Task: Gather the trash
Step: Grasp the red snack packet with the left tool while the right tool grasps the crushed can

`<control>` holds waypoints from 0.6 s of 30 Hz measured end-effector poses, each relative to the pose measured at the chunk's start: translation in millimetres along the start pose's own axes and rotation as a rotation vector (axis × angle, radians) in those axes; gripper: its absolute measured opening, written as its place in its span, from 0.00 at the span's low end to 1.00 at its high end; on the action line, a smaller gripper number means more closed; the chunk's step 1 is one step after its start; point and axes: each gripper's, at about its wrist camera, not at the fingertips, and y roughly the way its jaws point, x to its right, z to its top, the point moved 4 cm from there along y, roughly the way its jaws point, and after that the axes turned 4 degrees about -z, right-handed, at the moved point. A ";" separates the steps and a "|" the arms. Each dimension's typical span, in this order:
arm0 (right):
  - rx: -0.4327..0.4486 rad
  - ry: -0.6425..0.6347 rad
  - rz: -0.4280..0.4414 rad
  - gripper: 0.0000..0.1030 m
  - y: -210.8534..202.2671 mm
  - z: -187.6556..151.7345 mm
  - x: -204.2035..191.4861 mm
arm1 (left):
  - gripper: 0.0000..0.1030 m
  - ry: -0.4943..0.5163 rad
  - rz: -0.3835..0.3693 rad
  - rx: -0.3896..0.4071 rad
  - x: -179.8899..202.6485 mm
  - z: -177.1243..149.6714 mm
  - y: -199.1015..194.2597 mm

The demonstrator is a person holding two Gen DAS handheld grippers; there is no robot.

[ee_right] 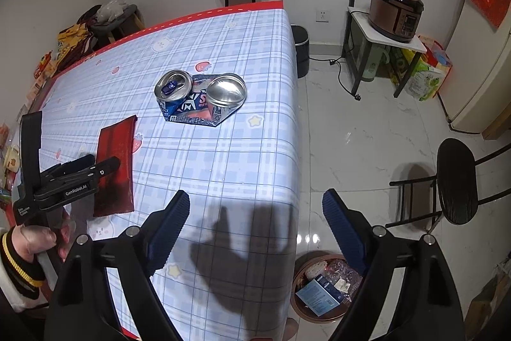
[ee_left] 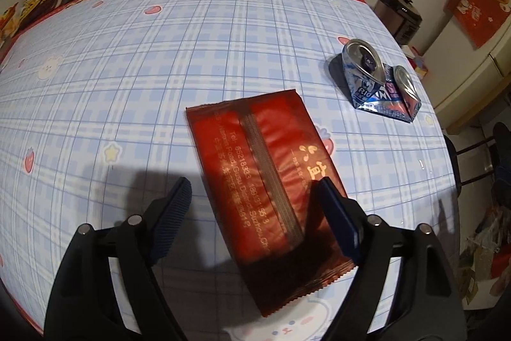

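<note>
The left gripper [ee_left: 252,184] is held wide, its fingers [ee_left: 174,213] straddling the red wrapper [ee_left: 255,168] untouched. The right gripper [ee_right: 255,197] is spread empty; the crushed can [ee_right: 201,98] is seen well beyond its fingertips, the bin [ee_right: 303,302] below them.

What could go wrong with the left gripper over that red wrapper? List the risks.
1. The red wrapper lies flat on the tablecloth; the open left gripper straddles it, so its fingers may slide over the thin film or pinch the cloth instead.
2. The crushed can sits near the table's edge; a careless sweep could knock it to the floor.
3. The trash bin stands low beside the table, partly hidden by the right gripper; a drop may miss.
</note>
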 end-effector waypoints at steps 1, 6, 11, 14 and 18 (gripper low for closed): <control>0.000 0.000 0.001 0.81 0.7 0.3 -0.4 | 0.76 0.000 0.010 0.002 2.1 -1.1 0.1; -0.003 -0.006 0.007 0.81 2.4 1.4 -4.5 | 0.56 -0.001 0.019 0.009 9.0 -2.1 -2.6; -0.001 -0.019 0.019 0.80 2.1 3.5 -9.1 | 0.15 -0.070 -0.046 0.003 -6.1 1.6 -8.6; -0.004 -0.019 0.030 0.79 3.8 5.8 -11.1 | 0.11 -0.086 -0.097 -0.010 -12.2 -0.9 -12.1; -0.006 -0.037 0.045 0.78 8.5 9.1 -21.6 | 0.13 -0.136 -0.164 -0.037 -24.1 -5.3 -14.8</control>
